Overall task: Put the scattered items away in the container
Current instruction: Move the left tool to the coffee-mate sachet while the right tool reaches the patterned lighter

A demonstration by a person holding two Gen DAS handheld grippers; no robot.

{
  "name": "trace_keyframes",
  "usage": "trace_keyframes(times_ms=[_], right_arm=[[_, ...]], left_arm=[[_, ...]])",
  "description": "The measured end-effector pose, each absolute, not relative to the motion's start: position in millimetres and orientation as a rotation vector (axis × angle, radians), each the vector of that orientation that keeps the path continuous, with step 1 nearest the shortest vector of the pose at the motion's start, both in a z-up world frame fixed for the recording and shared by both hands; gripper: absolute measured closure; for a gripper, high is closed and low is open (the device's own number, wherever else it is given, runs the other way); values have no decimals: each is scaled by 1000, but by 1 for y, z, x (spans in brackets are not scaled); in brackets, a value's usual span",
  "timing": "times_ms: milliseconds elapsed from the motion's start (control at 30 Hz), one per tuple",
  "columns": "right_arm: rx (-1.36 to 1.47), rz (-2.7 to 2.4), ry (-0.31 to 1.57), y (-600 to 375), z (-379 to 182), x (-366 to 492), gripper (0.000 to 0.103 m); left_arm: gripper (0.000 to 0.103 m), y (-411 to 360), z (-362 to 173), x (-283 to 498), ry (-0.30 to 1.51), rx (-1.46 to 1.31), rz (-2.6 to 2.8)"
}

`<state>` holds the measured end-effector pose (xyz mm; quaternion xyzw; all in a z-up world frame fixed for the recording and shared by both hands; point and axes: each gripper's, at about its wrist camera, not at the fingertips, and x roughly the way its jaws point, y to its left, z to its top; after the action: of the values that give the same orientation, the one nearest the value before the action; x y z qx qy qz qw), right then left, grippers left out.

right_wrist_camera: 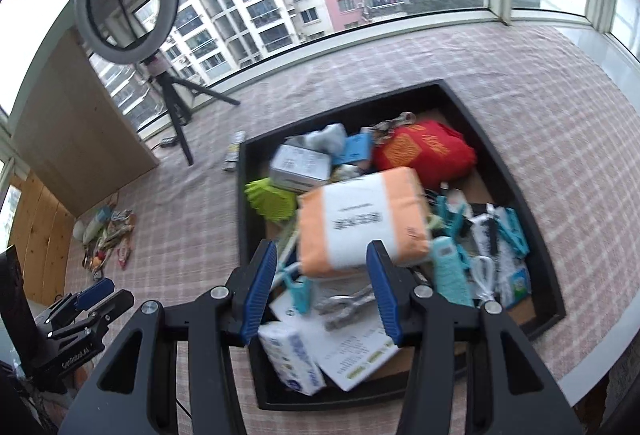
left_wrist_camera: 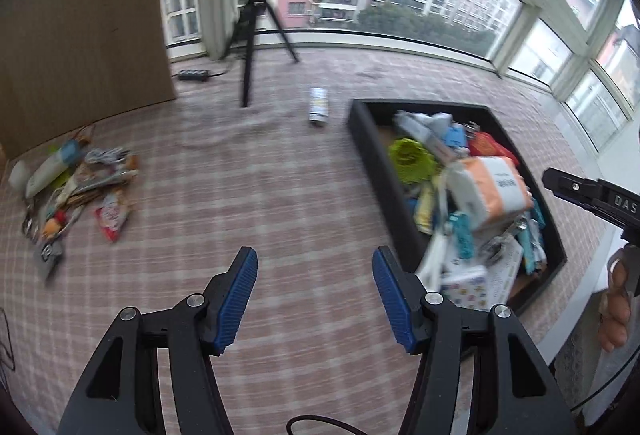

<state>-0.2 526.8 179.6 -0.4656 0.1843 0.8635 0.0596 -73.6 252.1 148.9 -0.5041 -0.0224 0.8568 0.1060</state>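
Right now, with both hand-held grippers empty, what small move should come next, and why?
Probably swing the left hand-held gripper toward the heap of scattered packets on the checked cloth. Its jaws stand open with nothing between them, the black rectangular tray is already piled high, and that heap still lies outside it. The right hand-held gripper hovers open over the tray.

You have a flat surface covered in a pink-and-white checked cloth (left_wrist_camera: 248, 171). On it sits a black rectangular tray (right_wrist_camera: 516, 179), heaped with small goods. Well apart to its left lies a loose pile of packets and tubes (left_wrist_camera: 76, 179). A small white cylindrical can (left_wrist_camera: 319, 105) lies on its side just beyond the tray's far corner. A black tripod (left_wrist_camera: 250, 47) stands farther back.
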Motion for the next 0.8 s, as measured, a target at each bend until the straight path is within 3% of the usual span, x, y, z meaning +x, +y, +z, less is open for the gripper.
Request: trace_keyframes(times_ms=[367, 800], right_arm=[[-1558, 2734, 388, 439, 174, -78, 56], [-1796, 2652, 298, 394, 130, -212, 56]], left_arm=[[45, 128, 129, -107, -272, -1632, 2698], [40, 65, 85, -157, -535, -1850, 2662]])
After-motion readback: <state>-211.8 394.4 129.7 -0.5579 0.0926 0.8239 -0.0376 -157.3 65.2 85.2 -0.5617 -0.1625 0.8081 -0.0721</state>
